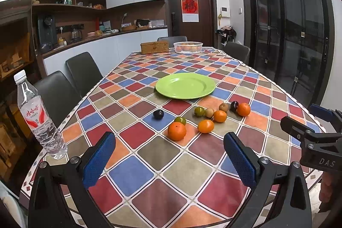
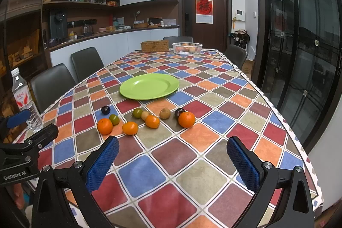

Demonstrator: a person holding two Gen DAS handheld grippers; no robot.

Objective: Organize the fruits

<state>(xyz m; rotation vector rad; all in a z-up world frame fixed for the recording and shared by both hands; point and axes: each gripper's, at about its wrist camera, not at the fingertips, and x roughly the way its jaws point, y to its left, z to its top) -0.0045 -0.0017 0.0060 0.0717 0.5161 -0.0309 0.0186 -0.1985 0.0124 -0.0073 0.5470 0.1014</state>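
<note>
The bench (image 1: 149, 166), under a chequered cloth, carries everything. Mid-bench lies a bare green plate (image 1: 185, 86), likely the place meant for the fruit. At the far end stand a wicker box (image 1: 154, 47) and a white basket (image 1: 188, 47). Left, a water bottle (image 1: 37, 119) stands at the bench edge. Left claw (image 1: 168, 160) and right claw (image 2: 172, 164) hover wide and hold nothing. Loose near the plate lie oranges (image 1: 177, 131), plums (image 1: 158, 114) and smaller greenish-brown fruit (image 1: 199, 111).
</note>
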